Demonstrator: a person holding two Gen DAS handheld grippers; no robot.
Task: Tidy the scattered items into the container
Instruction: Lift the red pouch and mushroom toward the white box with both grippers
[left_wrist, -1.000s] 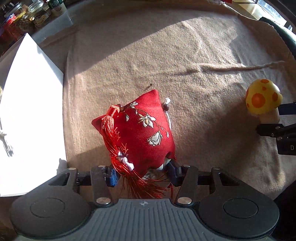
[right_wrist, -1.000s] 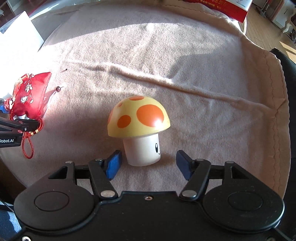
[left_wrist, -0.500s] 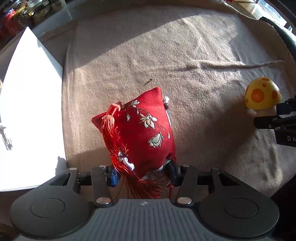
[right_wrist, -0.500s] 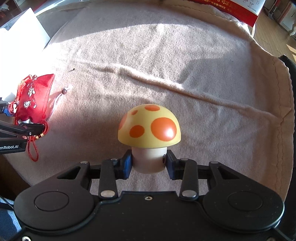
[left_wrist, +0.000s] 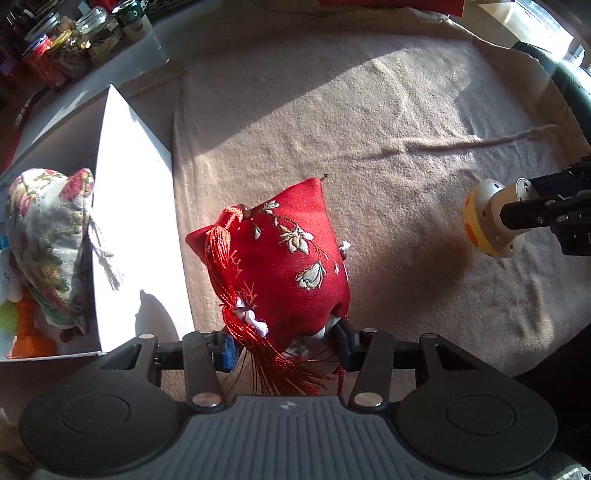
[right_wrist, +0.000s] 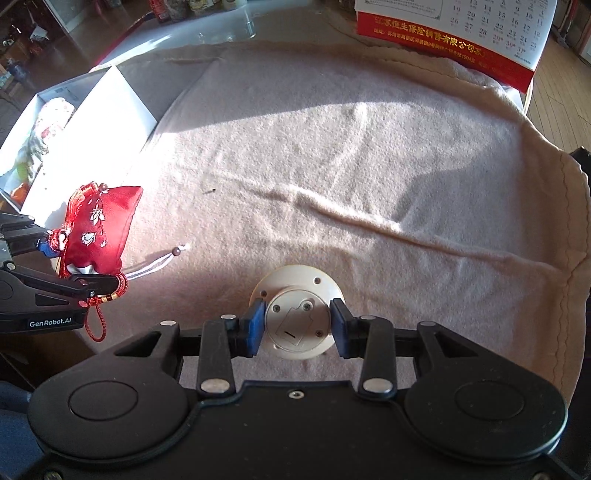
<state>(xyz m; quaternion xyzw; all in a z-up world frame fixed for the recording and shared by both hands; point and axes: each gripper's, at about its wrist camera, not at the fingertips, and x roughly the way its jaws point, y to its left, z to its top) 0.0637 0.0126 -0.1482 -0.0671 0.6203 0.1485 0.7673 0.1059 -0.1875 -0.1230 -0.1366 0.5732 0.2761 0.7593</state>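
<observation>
Currently the red embroidered pouch (left_wrist: 284, 266) hangs pinched at its gathered neck in the left gripper (left_wrist: 286, 349), clear of the beige cloth (left_wrist: 388, 122) — just beside the white box (left_wrist: 133, 236), likely its destination. Right gripper (right_wrist: 297, 326) clamps the mushroom toy (right_wrist: 297, 314) by its stem, tipped base-toward-camera, presumably lifted for the same box. A floral pouch (left_wrist: 48, 236) already lies inside.

Between the pouch (left_wrist: 284, 266) and the mushroom (left_wrist: 487, 221) lies open blanket (left_wrist: 369, 129). The box (left_wrist: 136, 229) wall stands just left of the pouch; inside, a floral bag (left_wrist: 48, 236) fills the near end. Jars (left_wrist: 74, 40) crowd the far left; a calendar (right_wrist: 454, 33) stands beyond the blanket.
</observation>
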